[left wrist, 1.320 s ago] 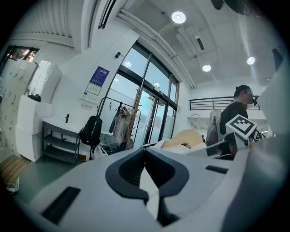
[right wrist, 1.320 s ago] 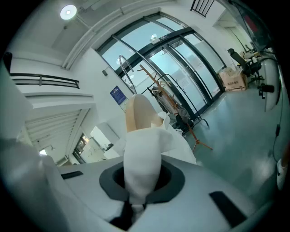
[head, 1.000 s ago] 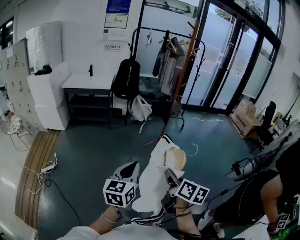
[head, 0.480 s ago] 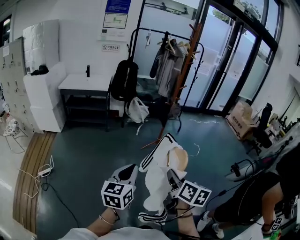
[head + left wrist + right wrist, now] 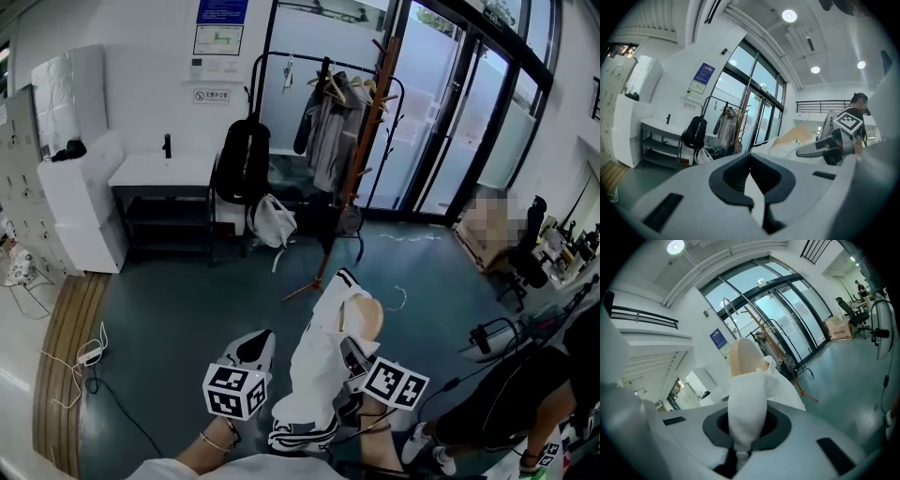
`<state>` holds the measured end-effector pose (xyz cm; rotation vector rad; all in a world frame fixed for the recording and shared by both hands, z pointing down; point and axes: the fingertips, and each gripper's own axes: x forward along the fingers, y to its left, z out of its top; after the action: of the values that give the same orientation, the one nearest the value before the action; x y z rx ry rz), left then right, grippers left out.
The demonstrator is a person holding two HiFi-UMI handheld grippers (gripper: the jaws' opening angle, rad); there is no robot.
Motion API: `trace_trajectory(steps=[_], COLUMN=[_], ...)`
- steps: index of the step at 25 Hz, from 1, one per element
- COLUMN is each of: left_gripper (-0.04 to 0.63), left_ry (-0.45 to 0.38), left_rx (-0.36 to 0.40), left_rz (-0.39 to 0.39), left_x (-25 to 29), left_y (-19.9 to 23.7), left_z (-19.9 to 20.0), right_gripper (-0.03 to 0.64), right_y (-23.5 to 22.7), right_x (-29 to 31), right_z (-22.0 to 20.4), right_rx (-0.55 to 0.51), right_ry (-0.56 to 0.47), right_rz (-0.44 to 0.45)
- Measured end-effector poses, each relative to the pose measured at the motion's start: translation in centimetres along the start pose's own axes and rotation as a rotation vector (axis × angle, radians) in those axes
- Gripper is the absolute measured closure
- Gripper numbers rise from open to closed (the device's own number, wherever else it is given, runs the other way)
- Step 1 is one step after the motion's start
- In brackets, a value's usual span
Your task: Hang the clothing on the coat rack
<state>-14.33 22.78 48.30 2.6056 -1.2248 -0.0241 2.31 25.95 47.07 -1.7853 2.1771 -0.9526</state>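
Note:
A white garment with black stripes (image 5: 319, 361) hangs on a wooden hanger (image 5: 364, 319) in front of me. My right gripper (image 5: 354, 354) is shut on it: in the right gripper view white cloth (image 5: 749, 390) bunches between the jaws (image 5: 745, 427), and the hanger (image 5: 742, 357) rises above them. My left gripper (image 5: 255, 345) is just left of the garment. Its jaws (image 5: 750, 157) are shut and I see nothing between the tips. The brown wooden coat rack (image 5: 361, 141) stands across the floor by the glass doors, with jackets (image 5: 328, 127) on it.
A black rail rack holds a black backpack (image 5: 242, 159), and a white bag (image 5: 272, 220) lies below it. A white table (image 5: 159, 171) stands at the left wall. A person (image 5: 525, 394) sits at the right. Cables (image 5: 84, 356) lie on the floor at the left.
Both grippers and the garment have moved a little forward toward the coat rack. The garment's lower part has swung slightly.

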Motion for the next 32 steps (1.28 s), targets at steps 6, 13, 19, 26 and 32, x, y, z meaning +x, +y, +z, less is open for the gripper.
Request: trace_trajectory(steps=[6,13,19,26,32], left_gripper=[0.586,0.586,0.586,0.586,0.586], left_ry=[-0.005,-0.025,-0.037,-0.044,-0.048], left_rx=[0.03,0.024,0.029,0.055,0.066], left_rz=[0.003,0.016,0.025,0.034,0.039], left_x=[5.6,13.1,18.6,23.6,26.7], left_y=[1.1,2.5,3.5,4.2,4.5], left_z=[1.2,3.1,4.8,5.7,6.0], right_gripper=[0.58,0.58,0.58,0.58,0.58], right_y=[-2.2,-5.0,-7.2,-10.4,-12.3], right_x=[4.2,9.8,13.8,17.4,19.8], right_z=[2.6,7.3,11.3,14.4,16.2], right_rx=[-0.012,-0.038,-0.047,-0.031,-0.024], right_ry=[0.017,0.04,0.037,0.025,0.03], right_rz=[0.005,0.016,0.027,0.042,0.055])
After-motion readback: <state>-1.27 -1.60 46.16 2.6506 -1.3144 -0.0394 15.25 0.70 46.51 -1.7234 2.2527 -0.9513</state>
